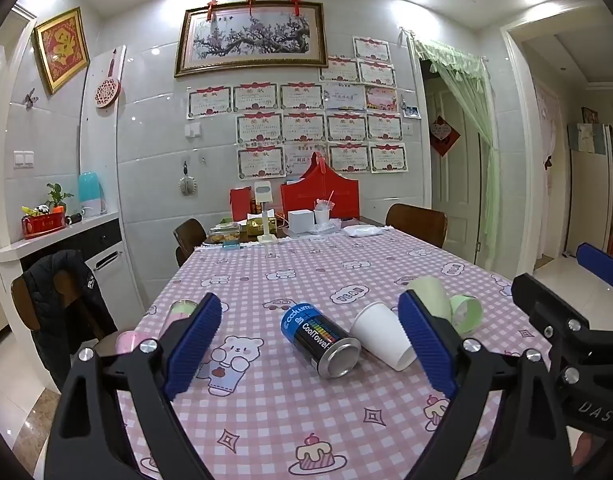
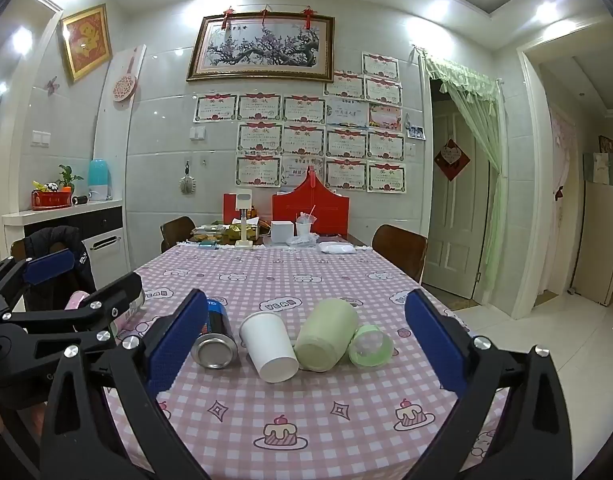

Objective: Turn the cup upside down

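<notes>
A white paper cup (image 1: 382,336) (image 2: 269,346) lies on its side on the pink checked tablecloth, base toward me. A pale green cup (image 2: 328,334) (image 1: 428,292) lies beside it on the right, next to a green lid (image 2: 371,346) (image 1: 466,312). A blue and black can (image 1: 320,338) (image 2: 215,338) lies on its left. My left gripper (image 1: 310,344) is open and empty, held above the table short of the can. My right gripper (image 2: 306,348) is open and empty, short of the cups. Each gripper shows in the other's view.
A pink cup and a lid (image 1: 178,312) lie at the table's left edge (image 1: 146,320). Boxes, a red bag (image 2: 310,208) and snacks crowd the far end. Chairs stand at the left, one with a dark jacket (image 1: 62,300), and at the far right (image 2: 398,250).
</notes>
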`<state>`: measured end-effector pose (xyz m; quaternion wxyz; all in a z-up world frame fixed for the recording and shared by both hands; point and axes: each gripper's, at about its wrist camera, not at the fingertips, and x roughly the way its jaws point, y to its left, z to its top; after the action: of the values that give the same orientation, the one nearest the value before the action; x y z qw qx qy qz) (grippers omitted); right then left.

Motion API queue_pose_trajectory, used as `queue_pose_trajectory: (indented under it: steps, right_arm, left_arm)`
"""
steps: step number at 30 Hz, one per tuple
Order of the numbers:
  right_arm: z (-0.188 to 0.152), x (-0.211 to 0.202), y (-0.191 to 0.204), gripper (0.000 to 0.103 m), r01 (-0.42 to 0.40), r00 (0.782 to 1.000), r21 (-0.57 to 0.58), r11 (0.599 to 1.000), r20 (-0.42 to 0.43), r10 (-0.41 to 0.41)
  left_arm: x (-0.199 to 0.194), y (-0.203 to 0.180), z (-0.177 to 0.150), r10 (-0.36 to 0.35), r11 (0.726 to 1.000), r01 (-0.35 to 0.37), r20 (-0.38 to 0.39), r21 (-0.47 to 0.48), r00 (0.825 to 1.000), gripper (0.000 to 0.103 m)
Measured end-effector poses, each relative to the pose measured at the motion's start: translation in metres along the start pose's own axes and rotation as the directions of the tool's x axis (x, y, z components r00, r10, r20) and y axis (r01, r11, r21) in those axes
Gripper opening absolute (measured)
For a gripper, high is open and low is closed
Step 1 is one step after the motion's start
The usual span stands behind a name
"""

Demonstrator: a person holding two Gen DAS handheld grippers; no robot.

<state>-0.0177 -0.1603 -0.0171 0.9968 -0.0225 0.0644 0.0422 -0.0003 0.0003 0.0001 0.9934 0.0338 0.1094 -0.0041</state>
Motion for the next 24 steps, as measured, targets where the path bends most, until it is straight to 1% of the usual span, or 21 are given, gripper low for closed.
queue_pose_trajectory:
  steps: [24]
  right_arm:
    - [0.0026, -0.0016, -0.0031, 0.095, 0.001, 1.0, 0.0, 1.0, -0.007, -0.001]
  left_arm:
    - [-0.0033, 0.0009, -0.0006, 0.002, 1.0, -0.002, -0.002, 0.001, 1.0, 0.089]
